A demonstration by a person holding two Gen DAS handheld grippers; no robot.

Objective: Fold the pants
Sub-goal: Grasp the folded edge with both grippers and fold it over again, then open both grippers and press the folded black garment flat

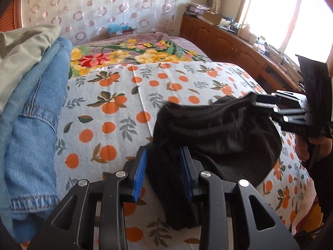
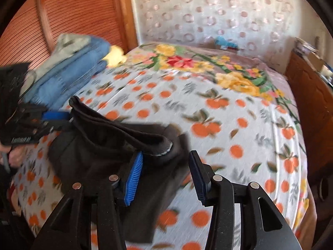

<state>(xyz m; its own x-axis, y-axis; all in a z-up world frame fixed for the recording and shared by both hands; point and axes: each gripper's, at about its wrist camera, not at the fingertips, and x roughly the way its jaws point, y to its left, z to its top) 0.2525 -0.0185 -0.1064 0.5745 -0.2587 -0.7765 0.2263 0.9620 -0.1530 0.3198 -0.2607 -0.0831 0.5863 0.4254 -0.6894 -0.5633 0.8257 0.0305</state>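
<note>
Sunlight comes in through the window at the upper right of my left view, over a bed [image 1: 124,95] with a sheet full of oranges and leaves. My black pants [image 1: 218,133] lie bunched up on that sheet, in the middle and lower part of both views.

My left claw [image 1: 163,173] is at the bottom of the left view. Its blue pads stand a little apart with a fold of the pants between them. I cannot tell if the pads press on the cloth.

My right claw [image 2: 166,175] is at the bottom of the right view. It is open, with a clear gap on its right side. The pants sit by its left pad.

A pile of blue jeans [image 1: 35,125] with a pale green cloth [image 1: 22,48] on top lies at the left of the left view.
</note>
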